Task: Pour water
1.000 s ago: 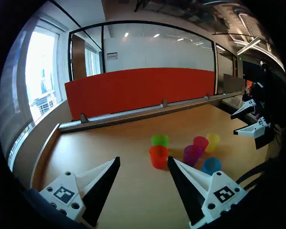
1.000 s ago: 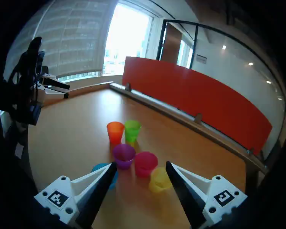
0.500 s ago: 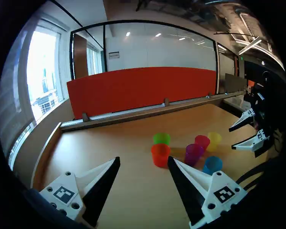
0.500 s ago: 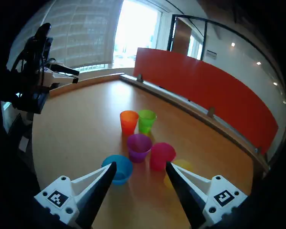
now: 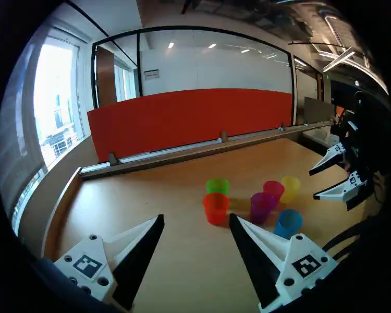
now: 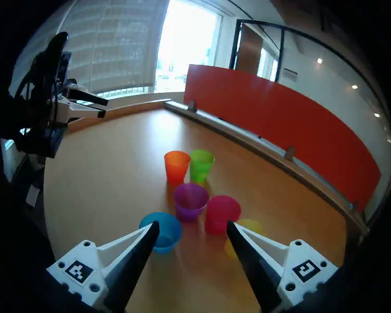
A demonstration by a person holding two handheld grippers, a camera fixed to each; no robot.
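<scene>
Hovering spread and empty, the right claw (image 6: 192, 224) sits much as it did half a second ago; against a second ago it has drawn back, so the blue cup (image 6: 161, 232) now shows whole beside its 7 o'clock finger. The left claw (image 5: 195, 216) is spread too, gripping nothing. Six cups stand upright, clustered on the worktop (image 6: 107, 177): orange cup (image 6: 176, 166) and green cup (image 6: 201, 164) toward 12 o'clock, purple cup (image 6: 190, 201) and pink cup (image 6: 222, 213) nearer, yellow cup (image 6: 250, 227) partly behind the 5 o'clock finger. Whether any holds water cannot be told.
</scene>
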